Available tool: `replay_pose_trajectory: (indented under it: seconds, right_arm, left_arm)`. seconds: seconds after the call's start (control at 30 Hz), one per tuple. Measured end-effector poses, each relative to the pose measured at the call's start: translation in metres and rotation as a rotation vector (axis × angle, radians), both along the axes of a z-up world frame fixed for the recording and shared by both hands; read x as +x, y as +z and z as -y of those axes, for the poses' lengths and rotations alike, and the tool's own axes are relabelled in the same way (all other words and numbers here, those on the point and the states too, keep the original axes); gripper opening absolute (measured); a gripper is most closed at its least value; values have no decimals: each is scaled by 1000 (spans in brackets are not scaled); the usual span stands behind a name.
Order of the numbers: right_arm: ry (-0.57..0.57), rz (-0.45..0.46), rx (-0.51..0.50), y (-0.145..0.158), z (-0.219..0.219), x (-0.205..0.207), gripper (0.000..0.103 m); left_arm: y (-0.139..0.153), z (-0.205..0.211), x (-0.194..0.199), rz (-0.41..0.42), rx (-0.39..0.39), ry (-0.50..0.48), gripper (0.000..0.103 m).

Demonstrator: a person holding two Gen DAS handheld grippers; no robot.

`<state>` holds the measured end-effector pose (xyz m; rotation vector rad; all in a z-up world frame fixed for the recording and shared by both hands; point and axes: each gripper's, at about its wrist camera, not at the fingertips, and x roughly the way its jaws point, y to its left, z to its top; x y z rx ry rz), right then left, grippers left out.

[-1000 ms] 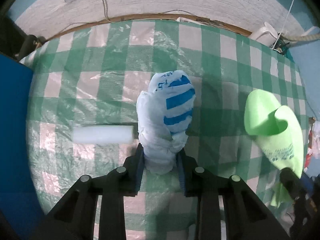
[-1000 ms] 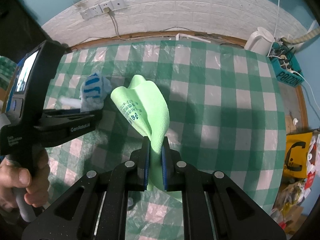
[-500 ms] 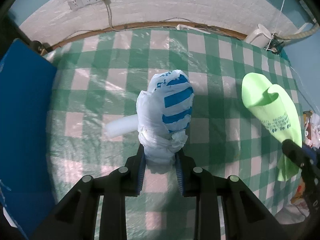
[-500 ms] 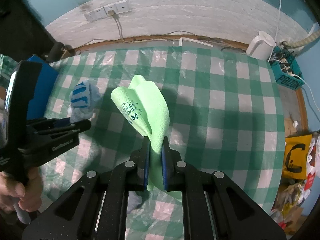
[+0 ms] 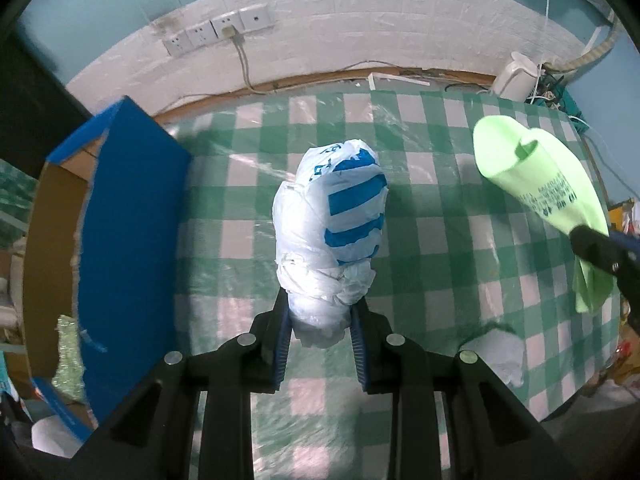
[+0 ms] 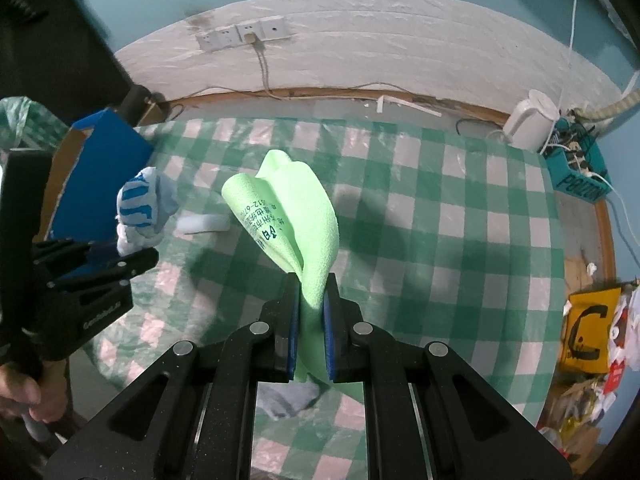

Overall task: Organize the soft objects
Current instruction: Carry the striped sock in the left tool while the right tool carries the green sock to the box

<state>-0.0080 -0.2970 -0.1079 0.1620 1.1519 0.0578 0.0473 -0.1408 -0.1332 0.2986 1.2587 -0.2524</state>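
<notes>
- The left gripper (image 5: 320,344) has its blue-padded jaws pressed against the knotted lower end of a crumpled white plastic bag with blue stripes (image 5: 332,236); the bundle stands up out of the claw, held clear above the green-and-white checked tablecloth (image 5: 440,240).
- The right gripper (image 6: 311,336) is clamped nearly all the way together on the thin lower part of a light green foam sheet with dark printed lettering (image 6: 288,216), which fans out above the jaws, also off the cloth.
- Only the left wrist view looks into the blue cardboard box (image 5: 132,216) at the table's left edge: its brown inside and something silvery and glittery (image 5: 70,356) are visible there. It also shows a pale blue crumpled cloth (image 5: 496,352) lying on the table near the front edge.
- Only the right wrist view shows a small white foam roll (image 6: 204,223) lying on the cloth between the striped bag and the green sheet, and the person's hand (image 6: 28,392) around the left gripper's handle.
</notes>
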Motion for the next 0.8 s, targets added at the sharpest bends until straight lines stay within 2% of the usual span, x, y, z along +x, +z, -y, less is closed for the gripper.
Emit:
replay_pose_trajectory:
  seconds: [0.43,0.8]
  right_arm:
    - [92,56,9,35,-50,2,9]
    - [171,85,32,54,-97,12,9]
  left_arm:
    - [41,-40,-18,93,8,-11,27]
    - [66,-83,-28,166,20,27,27]
